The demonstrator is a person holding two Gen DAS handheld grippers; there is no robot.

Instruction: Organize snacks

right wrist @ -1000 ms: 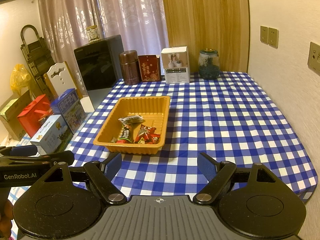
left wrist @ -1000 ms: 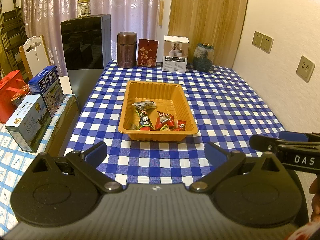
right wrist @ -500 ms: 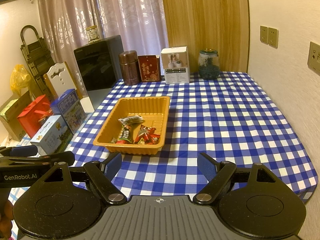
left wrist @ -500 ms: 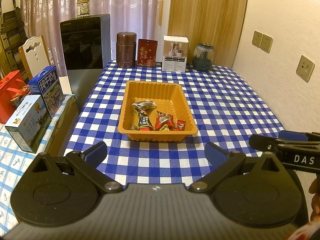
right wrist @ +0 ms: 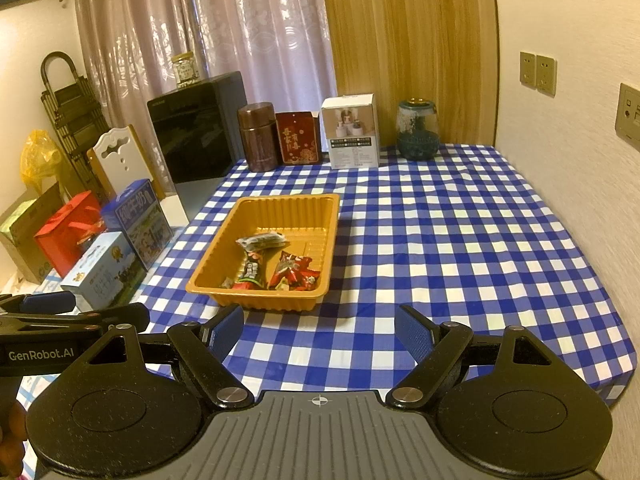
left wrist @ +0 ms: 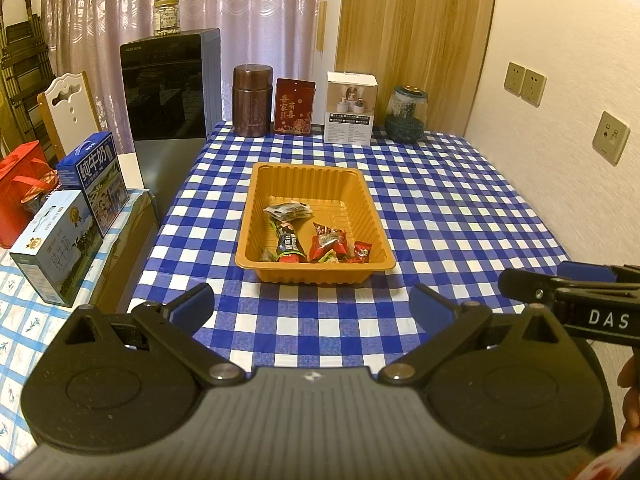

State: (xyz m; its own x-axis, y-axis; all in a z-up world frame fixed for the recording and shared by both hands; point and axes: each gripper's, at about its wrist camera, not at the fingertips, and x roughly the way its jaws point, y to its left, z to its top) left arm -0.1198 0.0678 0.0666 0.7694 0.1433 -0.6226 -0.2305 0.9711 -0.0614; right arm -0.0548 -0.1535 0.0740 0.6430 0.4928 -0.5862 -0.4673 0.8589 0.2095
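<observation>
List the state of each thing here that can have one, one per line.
Left gripper: open, empty, held short of the tray.
Right gripper: open, empty.
Orange tray: holds several wrapped snacks at its near end.
Brown canister: upright, lid on.
Glass jar: upright, lid on.
White box: upright, closed.

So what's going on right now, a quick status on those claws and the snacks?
Left gripper open, empty. Right gripper open, empty. Snacks lie in orange tray on checked table. Nothing blocking the tray.
</observation>
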